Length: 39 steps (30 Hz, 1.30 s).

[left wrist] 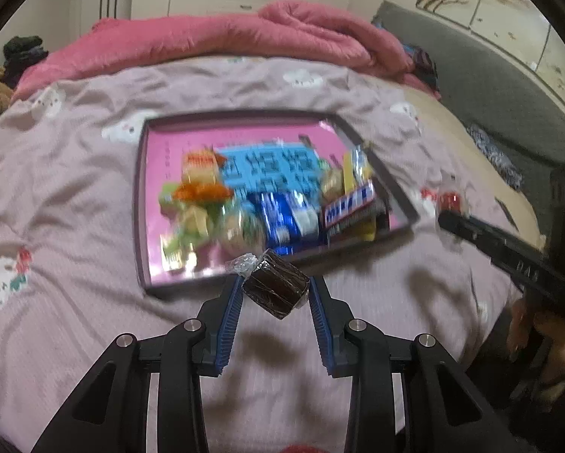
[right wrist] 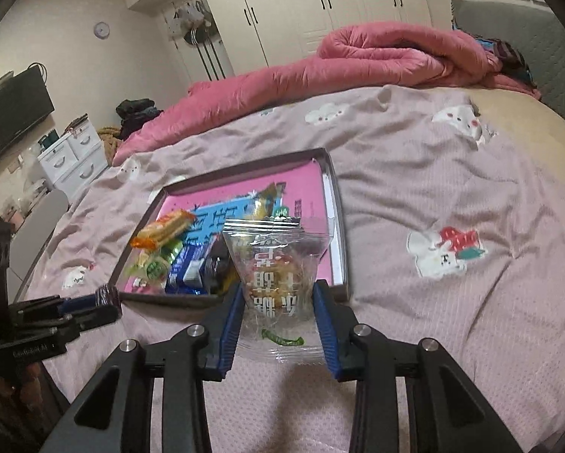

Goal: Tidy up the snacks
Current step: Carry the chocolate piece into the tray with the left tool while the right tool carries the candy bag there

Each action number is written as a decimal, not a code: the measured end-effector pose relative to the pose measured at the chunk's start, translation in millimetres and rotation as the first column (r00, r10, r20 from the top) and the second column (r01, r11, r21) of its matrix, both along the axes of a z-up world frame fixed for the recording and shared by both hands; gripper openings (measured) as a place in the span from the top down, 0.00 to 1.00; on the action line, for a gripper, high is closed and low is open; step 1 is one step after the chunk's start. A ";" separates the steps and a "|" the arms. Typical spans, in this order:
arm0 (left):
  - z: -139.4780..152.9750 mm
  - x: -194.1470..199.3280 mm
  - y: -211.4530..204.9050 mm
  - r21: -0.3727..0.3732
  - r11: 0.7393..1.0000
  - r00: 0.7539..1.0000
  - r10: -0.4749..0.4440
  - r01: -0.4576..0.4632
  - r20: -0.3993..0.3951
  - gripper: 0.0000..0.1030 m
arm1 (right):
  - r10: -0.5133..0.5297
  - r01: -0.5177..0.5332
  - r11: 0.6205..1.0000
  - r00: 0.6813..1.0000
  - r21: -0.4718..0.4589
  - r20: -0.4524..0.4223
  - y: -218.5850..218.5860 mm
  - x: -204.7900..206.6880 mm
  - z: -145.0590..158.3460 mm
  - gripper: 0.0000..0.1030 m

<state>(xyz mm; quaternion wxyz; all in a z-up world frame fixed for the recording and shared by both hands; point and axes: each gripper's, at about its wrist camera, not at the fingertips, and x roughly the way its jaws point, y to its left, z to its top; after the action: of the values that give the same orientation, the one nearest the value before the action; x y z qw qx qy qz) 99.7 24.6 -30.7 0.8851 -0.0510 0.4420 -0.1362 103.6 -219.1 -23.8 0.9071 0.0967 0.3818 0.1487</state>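
My left gripper point(left wrist: 276, 287) is shut on a dark brown wrapped cake point(left wrist: 275, 288) and holds it above the bed, just short of the tray's near edge. The shallow tray point(left wrist: 142, 204) with a pink floor holds several snack packets, blurred in the left wrist view. My right gripper point(right wrist: 278, 290) is shut on a clear snack bag with red lettering point(right wrist: 275, 264), held upright just before the tray point(right wrist: 337, 226). The left gripper point(right wrist: 105, 298) with the brown cake shows at the left of the right wrist view. The right gripper point(left wrist: 448, 207) shows at the right of the left wrist view.
The tray lies on a bed with a mauve cartoon-print cover point(right wrist: 433, 188). A rolled pink duvet point(right wrist: 358, 56) lies along the far side. A grey headboard point(left wrist: 490, 87) is at the right. White drawers point(right wrist: 71, 158) and a wall TV point(right wrist: 10, 120) stand left of the bed.
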 end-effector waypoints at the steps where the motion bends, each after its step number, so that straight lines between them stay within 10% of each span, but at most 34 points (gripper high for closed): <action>1: 3.7 3.0 0.1 0.000 1.000 1.000 0.007 -0.007 0.011 0.64 | -0.002 0.002 1.000 1.000 0.002 0.004 0.4 0.9 1.4 0.64; 39: 1.0 59.4 -15.3 -0.030 0.998 0.999 0.049 -0.049 0.016 0.64 | -0.055 0.056 0.998 0.998 -0.003 0.030 7.4 47.1 1.9 0.64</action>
<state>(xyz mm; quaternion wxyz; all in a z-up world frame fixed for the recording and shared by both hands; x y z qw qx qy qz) 159.0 9.3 -29.8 0.8910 -0.0739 0.4312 -0.1215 150.7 -211.8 -21.9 0.9166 0.1031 0.3659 0.1241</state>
